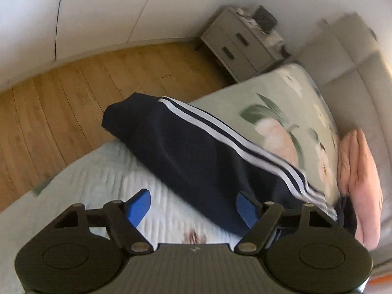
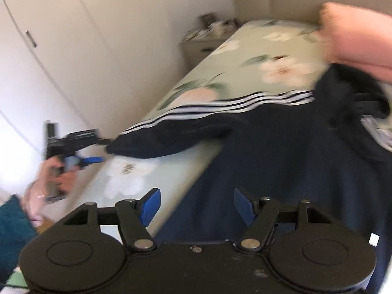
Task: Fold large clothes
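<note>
In the left wrist view, the left hand-held gripper (image 1: 193, 207) fills the bottom of the frame with its blue fingers (image 1: 138, 205) spread wide and nothing between them, so it is released. Just ahead of it, running from the lower right up toward the centre left of the frame, lies the dark navy jacket sleeve (image 1: 191, 147) with white stripes (image 1: 235, 134) along its upper edge; its long axis is a diagonal, and its cuff end hangs at the edge of the bed (image 1: 281, 90), over the wooden floor (image 1: 61, 98). The right finger sits at the sleeve's near edge, though I cannot tell whether it touches. A pink quilt (image 1: 360, 178) lies folded at the right, and a small drawer cabinet (image 1: 240, 46) stands in the upper middle. In the right wrist view, the right hand-held gripper (image 2: 197, 207) is likewise released, fingers apart over the broad navy jacket body (image 2: 281, 171) spread across the lower right on the floral bedsheet (image 2: 245, 58). The sleeve stretches leftward from the body, and at centre left the left hand-held gripper hovers by the cuff. Judging by this, the left hand is nearer the sleeve, the right nearer the body; the fabric looks soft and limp, and motion blur hides finer detail.
</note>
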